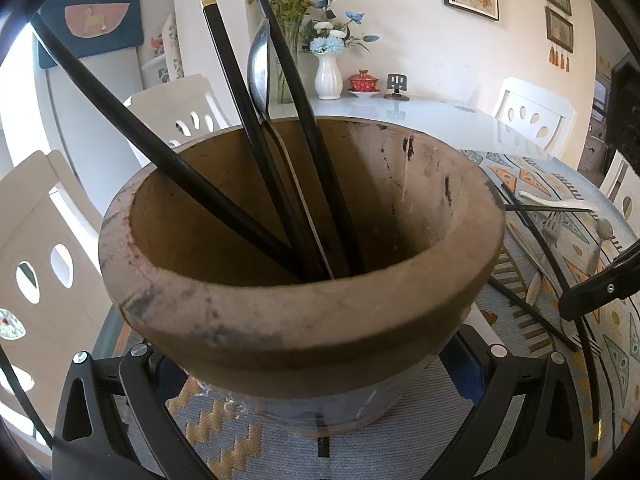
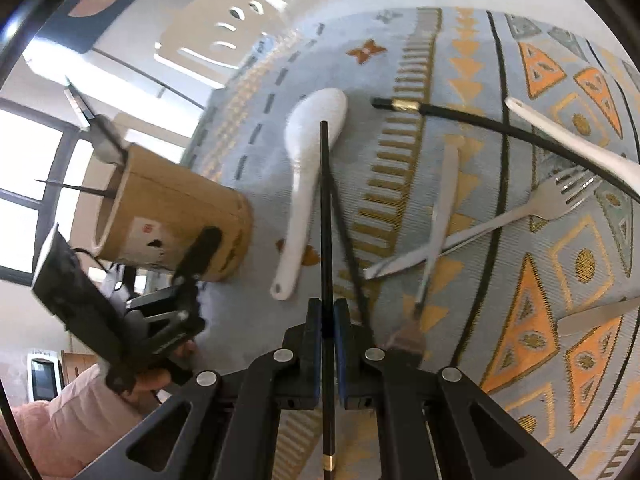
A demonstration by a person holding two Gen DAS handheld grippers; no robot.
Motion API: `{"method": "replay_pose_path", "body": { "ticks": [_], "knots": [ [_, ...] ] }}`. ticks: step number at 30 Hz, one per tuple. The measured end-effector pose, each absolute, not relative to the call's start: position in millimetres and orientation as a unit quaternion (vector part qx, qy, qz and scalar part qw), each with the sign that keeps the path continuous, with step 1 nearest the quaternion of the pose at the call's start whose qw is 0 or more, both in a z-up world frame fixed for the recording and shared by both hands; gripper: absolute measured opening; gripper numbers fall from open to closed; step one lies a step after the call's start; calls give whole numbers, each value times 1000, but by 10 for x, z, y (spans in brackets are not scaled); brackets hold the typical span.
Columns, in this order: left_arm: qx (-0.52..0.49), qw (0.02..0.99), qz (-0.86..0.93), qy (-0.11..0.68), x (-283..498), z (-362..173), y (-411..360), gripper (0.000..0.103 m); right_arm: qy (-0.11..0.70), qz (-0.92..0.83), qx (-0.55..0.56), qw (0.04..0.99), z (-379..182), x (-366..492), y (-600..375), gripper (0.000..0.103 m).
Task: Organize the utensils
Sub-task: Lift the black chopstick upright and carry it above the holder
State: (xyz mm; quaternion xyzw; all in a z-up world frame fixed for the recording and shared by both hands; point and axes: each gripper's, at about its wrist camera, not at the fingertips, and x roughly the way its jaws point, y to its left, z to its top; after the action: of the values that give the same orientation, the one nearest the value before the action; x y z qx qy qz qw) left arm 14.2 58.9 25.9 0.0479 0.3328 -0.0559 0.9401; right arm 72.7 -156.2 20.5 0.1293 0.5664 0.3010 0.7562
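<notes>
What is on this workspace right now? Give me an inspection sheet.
Surface: patterned mat on a glass table.
Job's things: wooden holder with black chopsticks and a metal spoon; white spoon, fork, gold-banded chopstick and more cutlery loose on the mat.
Clutter: vase, red lidded cup.
Grippers: left gripper clasps the holder's base; right gripper shut on a black chopstick.
Cables: thin black cable by the left gripper.
Surroundings: white chairs, framed pictures.
</notes>
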Motion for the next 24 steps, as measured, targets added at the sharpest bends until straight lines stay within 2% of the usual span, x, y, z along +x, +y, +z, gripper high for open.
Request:
{"method": "replay_pose_path", "body": {
  "ticks": [10,24],
  "knots": [
    [49,944,-52,323,100,279,578,102,546,325,104,765,346,587,-1358,5],
    [51,946,-51,317,95,299,573,102,475,364,98,795,811,426,-1301,5]
  ]
}}
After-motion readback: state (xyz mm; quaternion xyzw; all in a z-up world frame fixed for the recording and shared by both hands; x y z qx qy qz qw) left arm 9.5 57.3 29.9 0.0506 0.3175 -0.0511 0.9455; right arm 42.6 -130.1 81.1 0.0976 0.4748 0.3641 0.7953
